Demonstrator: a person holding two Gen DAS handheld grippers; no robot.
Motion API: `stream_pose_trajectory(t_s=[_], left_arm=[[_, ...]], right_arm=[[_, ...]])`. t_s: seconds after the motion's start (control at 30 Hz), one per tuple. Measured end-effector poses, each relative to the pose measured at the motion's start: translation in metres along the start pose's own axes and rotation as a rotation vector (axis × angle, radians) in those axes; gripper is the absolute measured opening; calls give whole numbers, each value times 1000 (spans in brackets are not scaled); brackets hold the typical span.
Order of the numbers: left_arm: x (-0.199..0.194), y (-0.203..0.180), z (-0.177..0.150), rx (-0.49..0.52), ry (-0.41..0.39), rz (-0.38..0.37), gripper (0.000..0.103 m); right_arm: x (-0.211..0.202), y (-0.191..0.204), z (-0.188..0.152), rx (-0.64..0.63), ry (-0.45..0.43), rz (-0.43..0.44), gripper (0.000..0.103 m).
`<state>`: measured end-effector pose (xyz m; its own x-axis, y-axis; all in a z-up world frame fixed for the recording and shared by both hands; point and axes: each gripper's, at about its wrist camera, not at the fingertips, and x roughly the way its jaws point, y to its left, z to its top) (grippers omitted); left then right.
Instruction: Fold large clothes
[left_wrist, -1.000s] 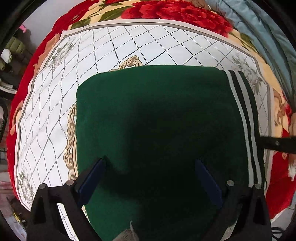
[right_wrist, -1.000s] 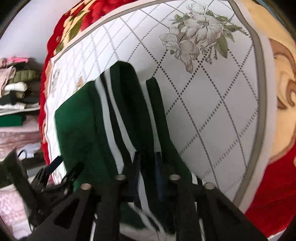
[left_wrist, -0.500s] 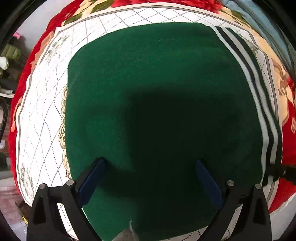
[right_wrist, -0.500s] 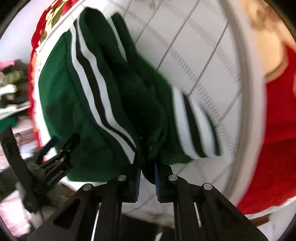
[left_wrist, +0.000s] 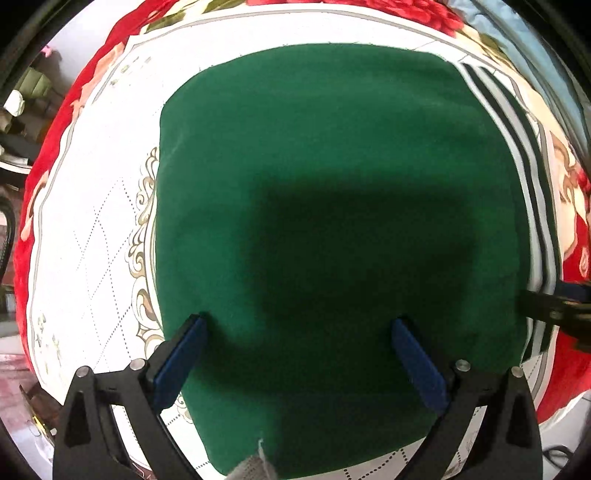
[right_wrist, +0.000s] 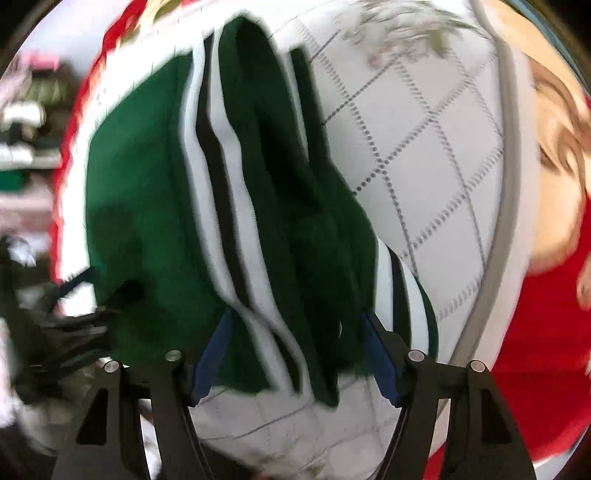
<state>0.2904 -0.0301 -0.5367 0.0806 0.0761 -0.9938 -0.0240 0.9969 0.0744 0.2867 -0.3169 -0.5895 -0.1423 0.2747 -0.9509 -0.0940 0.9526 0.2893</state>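
Note:
A dark green garment (left_wrist: 332, 192) with white and black stripes (left_wrist: 532, 206) along its right edge lies folded flat on the bed. My left gripper (left_wrist: 297, 325) points down over its near part, jaws wide open, nothing pinched. In the right wrist view the striped edge (right_wrist: 221, 192) of the garment (right_wrist: 147, 206) is bunched in folds. My right gripper (right_wrist: 295, 315) has its jaws opening, the folds lying loose between the blue pads (right_wrist: 210, 354). The right gripper's tip (left_wrist: 554, 310) shows at the garment's right edge.
The bed carries a white quilted cover (left_wrist: 92, 240) with a grey diamond pattern and a red flowered blanket (left_wrist: 55, 122) around it. Stacked clothes and clutter (right_wrist: 26, 122) lie beyond the bed's left side. The left gripper (right_wrist: 74, 306) appears blurred at the left.
The right gripper, shut on the striped folds half a second ago, has spread its jaws and let the cloth go. The garment has settled lower and closer under the left gripper.

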Motion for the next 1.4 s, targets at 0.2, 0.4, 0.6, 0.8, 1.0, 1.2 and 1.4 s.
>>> stream_pose_trajectory(t_s=[0.2, 0.4, 0.6, 0.8, 1.0, 1.2, 1.4], left_arm=[[2, 6, 3, 3, -9, 6, 103], [2, -2, 1, 10, -9, -1, 103], [-29, 54, 2, -147, -108, -74, 102], [4, 118, 4, -351, -102, -249, 102], [29, 124, 16, -371, -95, -429, 102], [44, 128, 34, -331, -67, -565, 102], [35, 131, 38, -246, -55, -627, 102]], right_arm=[[-11, -31, 9, 136, 42, 327, 12], [22, -84, 2, 357, 112, 442, 13], [-32, -52, 16, 197, -25, 323, 93], [-14, -54, 57, 43, -66, 340, 103], [44, -44, 97, 10, 35, 582, 103], [45, -25, 108, 34, 133, 854, 102], [52, -19, 91, 17, 194, 853, 101]])
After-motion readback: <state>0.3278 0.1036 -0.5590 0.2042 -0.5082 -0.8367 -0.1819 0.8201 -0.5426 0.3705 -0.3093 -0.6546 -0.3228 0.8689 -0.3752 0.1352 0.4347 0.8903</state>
